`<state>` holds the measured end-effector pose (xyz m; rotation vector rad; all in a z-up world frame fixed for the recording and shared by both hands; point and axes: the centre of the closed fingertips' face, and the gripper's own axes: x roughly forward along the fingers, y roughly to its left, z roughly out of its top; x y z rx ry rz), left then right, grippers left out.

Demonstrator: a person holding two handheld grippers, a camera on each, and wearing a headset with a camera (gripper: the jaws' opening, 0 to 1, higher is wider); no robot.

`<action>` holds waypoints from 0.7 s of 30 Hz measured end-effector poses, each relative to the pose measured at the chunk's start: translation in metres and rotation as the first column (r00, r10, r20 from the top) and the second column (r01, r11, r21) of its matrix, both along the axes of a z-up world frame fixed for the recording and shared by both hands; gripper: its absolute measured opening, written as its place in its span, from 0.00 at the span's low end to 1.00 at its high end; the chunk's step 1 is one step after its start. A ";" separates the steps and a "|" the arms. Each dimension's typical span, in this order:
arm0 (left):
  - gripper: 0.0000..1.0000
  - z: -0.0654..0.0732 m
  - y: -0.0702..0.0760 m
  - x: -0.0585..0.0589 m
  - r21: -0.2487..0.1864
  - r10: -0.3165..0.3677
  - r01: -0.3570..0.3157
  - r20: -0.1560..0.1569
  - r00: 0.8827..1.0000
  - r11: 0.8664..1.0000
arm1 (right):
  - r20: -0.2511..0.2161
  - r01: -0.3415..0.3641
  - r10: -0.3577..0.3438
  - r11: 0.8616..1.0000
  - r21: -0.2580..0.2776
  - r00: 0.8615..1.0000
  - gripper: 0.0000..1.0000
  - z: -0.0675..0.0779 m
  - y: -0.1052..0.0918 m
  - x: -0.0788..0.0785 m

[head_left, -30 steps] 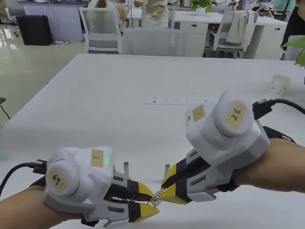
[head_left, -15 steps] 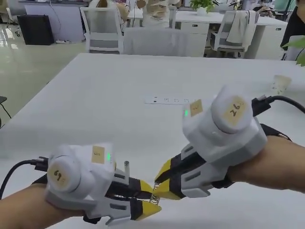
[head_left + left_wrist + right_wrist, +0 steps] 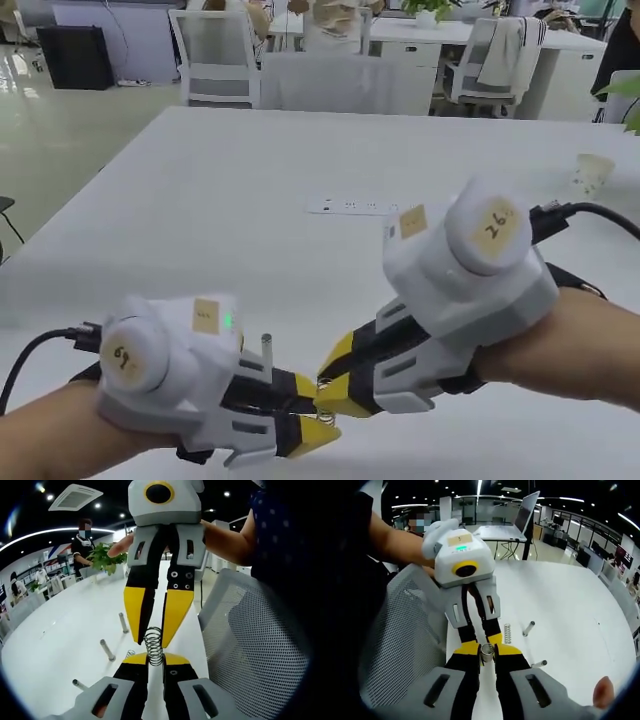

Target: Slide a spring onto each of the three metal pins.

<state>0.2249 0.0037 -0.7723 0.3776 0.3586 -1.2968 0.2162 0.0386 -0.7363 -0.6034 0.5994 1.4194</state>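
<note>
Right gripper (image 3: 487, 655) had closed in on left gripper (image 3: 156, 661) over the last second; they sat nose to nose, low over the table (image 3: 300, 170) near its front edge, wrists angled inward. Both pairs of jaws were narrow and clamped on the spring (image 3: 153, 642), one per end, holding it off the table. My read: it's light, thin wire, squashy, and will pop out if pinched hard. Grip across the coils at one end and keep the other end's bore free. Three pins (image 3: 122, 622) stood just beyond and looked bare. A spare spring (image 3: 507, 632) lay beside them.
</note>
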 end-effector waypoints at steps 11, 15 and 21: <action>0.02 -0.001 0.001 0.000 -0.012 0.009 -0.010 -0.023 1.000 1.000 | 0.011 -0.009 0.009 1.000 -0.016 1.000 0.09 -0.002 0.000 0.000; 0.02 -0.002 0.002 -0.001 -0.004 0.007 -0.007 -0.021 1.000 1.000 | 0.008 -0.010 0.011 0.999 -0.044 1.000 0.09 -0.004 -0.003 0.000; 0.02 -0.006 0.001 -0.002 0.021 -0.002 0.002 -0.014 1.000 1.000 | 0.000 -0.016 0.016 0.994 -0.106 1.000 0.08 -0.010 -0.010 -0.003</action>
